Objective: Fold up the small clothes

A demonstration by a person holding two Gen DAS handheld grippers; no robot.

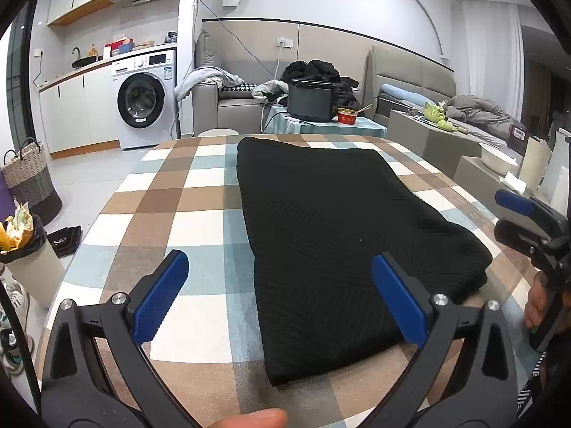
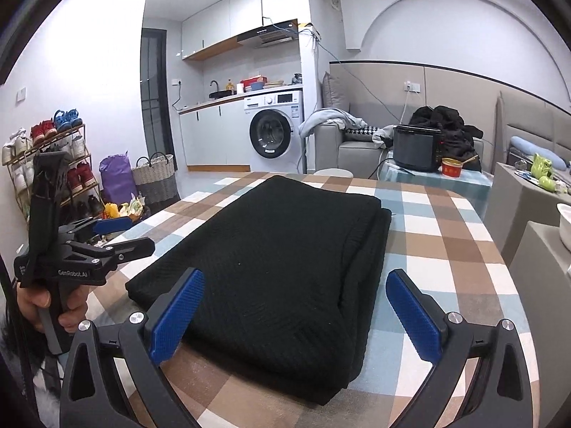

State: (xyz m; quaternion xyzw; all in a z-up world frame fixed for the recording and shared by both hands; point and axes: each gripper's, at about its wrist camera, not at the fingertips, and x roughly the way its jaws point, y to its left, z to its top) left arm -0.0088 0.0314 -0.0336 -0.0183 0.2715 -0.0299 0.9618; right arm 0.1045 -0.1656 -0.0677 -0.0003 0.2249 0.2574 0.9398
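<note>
Your folded garment lies in the middle of the tabletop. Your left tool hangs over its near left edge, your right tool over its near right edge.

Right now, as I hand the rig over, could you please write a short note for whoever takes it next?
Left gripper: open, holding nothing, near the garment's left side.
Right gripper: open, holding nothing, at the garment's near right corner.
Black knit garment: lies flat as a layered, folded rectangle on the checked tablecloth; neither gripper touches it.
Done: it appears folded lengthwise, with edges stacked along the right side.
Left: probably one more fold to make it compact, or set it aside.
</note>
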